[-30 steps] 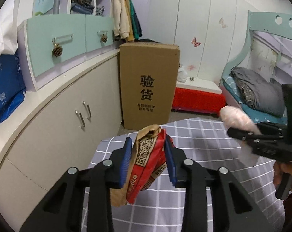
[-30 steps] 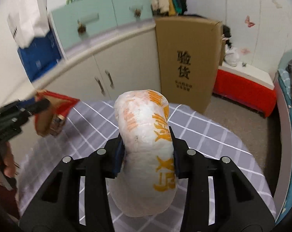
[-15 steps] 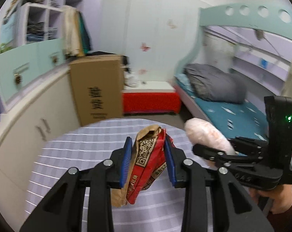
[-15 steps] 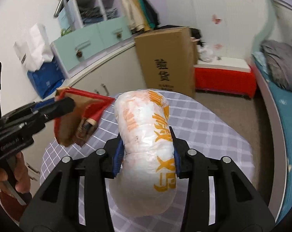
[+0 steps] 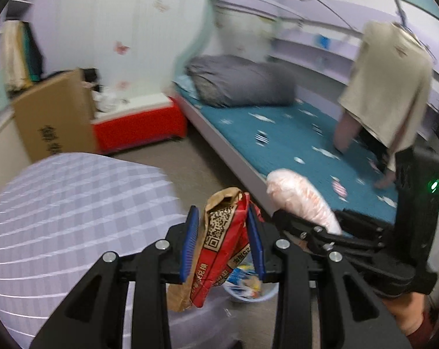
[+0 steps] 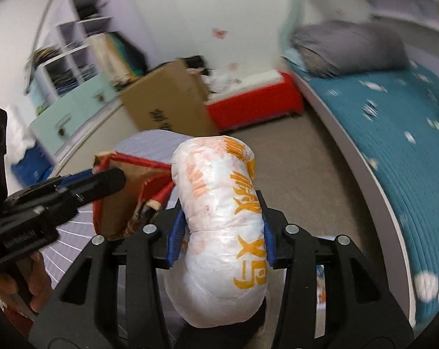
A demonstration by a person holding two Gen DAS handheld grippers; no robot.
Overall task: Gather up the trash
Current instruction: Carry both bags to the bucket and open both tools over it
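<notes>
The left hand-held gripper (image 5: 223,242) is clamped on a red wrapper (image 5: 219,250). It looks thin, crinkly and light. The right hand-held gripper (image 6: 221,237) has just been opening, yet its pads touch the soft white bag (image 6: 222,232) at its middle. A bin (image 5: 250,286) sits just below both.

In the left wrist view the checked table (image 5: 59,203) lies left, the bed (image 5: 277,133) right, floor between. A folded quilt (image 5: 239,81) sits at the bed's far end. The cardboard box (image 5: 53,119) stands behind the table, a low cabinet (image 5: 138,125) between box and bed. A bin (image 5: 248,288) sits on the floor below the crumpled paper packet (image 5: 219,244), just right of the table. The white bag (image 5: 301,200) is right of the packet.
</notes>
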